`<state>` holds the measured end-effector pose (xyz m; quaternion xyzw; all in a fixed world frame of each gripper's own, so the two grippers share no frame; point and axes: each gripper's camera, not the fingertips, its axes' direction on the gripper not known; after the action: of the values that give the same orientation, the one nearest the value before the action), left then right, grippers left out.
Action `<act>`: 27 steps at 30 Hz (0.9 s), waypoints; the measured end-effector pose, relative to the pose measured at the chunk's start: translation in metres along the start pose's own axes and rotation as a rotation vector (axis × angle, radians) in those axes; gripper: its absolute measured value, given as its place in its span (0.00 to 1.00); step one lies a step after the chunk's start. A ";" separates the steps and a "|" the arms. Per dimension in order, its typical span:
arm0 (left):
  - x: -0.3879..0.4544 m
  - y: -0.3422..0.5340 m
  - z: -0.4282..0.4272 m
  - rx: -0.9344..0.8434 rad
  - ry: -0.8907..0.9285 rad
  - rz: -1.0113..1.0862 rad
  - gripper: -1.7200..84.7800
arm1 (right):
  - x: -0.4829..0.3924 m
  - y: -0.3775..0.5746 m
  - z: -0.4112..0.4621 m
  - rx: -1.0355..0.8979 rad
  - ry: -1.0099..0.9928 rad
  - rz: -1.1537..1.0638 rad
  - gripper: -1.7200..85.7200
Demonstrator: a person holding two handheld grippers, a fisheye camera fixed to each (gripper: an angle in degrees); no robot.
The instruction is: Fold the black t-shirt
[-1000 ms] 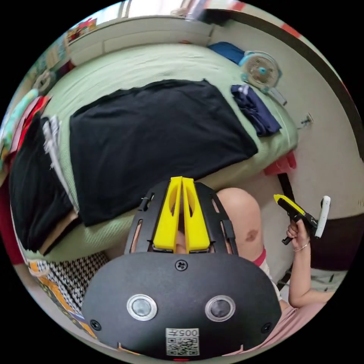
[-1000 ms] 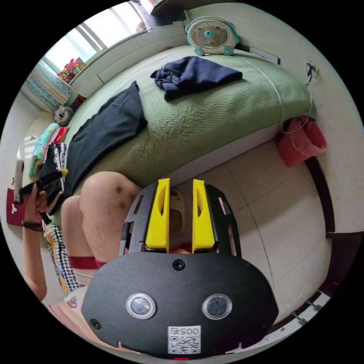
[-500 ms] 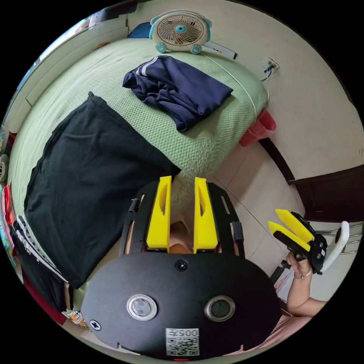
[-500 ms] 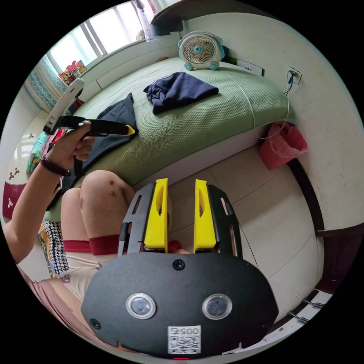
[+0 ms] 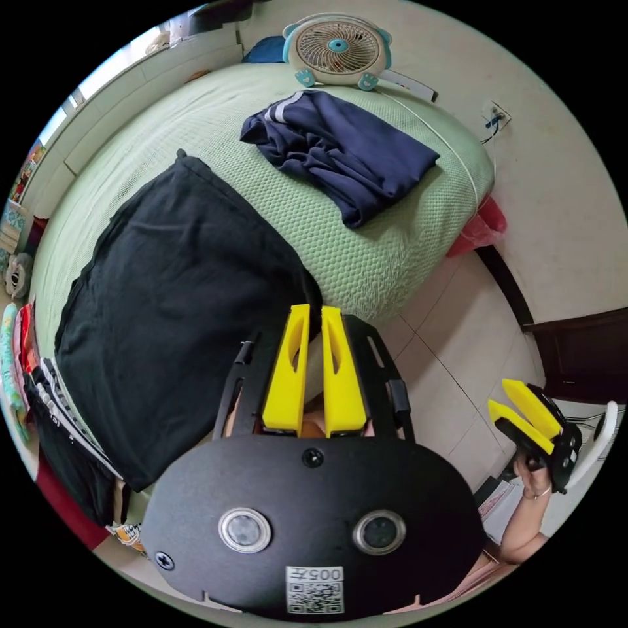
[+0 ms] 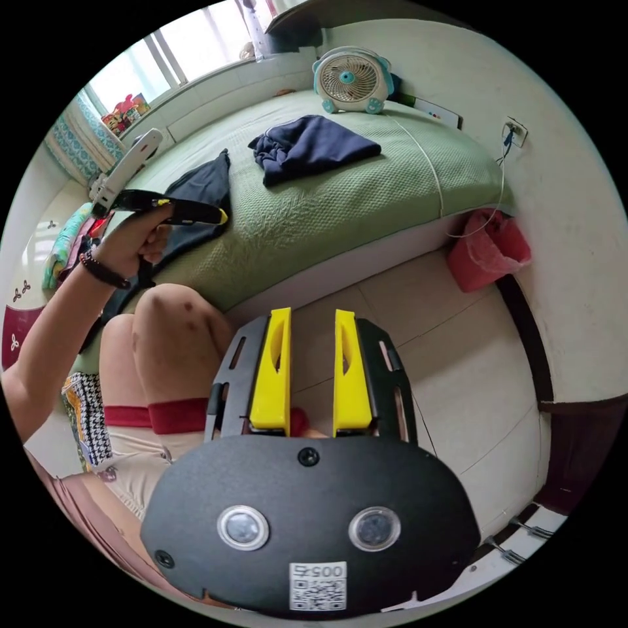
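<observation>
Left gripper [image 5: 313, 314]: jaws nearly closed at the corner of the black t-shirt [image 5: 176, 301]; whether they pinch cloth cannot be told.
Right gripper [image 6: 313, 317]: held low over the tiled floor [image 6: 458, 366], jaws parted, holding nothing.
Black t-shirt: spread flat on the green bed [image 5: 366, 261], near its edge.
Around: navy garment [image 5: 347, 147] and a small fan [image 5: 337, 46] beyond; a red bin [image 6: 490, 252] by the wall.
In the way: a bare knee [image 6: 176, 327] before the bed.
Hard to make out: the clothes pile [image 5: 59, 418], cut off at the frame edge.
</observation>
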<state>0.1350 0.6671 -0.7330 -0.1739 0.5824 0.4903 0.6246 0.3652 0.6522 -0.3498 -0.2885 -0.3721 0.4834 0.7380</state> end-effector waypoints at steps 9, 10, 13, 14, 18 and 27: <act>-0.055 0.040 -0.041 0.096 0.113 -0.056 0.07 | -0.059 -0.128 -0.024 0.130 -0.069 -0.220 0.15; -0.059 0.042 -0.042 0.101 0.121 -0.061 0.07 | -0.075 -0.152 -0.028 0.154 -0.063 -0.270 0.15; -0.077 0.053 -0.048 0.127 0.162 -0.088 0.07 | -0.109 -0.216 -0.024 0.151 -0.179 -0.362 0.15; -0.083 0.057 -0.050 0.138 0.183 -0.099 0.07 | -0.114 -0.230 -0.020 0.144 -0.191 -0.368 0.16; -0.102 0.069 -0.054 0.167 0.244 -0.122 0.07 | -0.142 -0.325 0.033 0.010 -0.231 -0.342 0.17; -0.134 0.094 -0.065 0.217 0.317 -0.178 0.07 | -0.153 -0.450 0.144 -0.208 -0.293 -0.153 0.17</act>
<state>0.0435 0.6034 -0.5961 -0.2316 0.7050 0.3341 0.5811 0.4315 0.3544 0.0426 -0.2605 -0.5444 0.4218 0.6766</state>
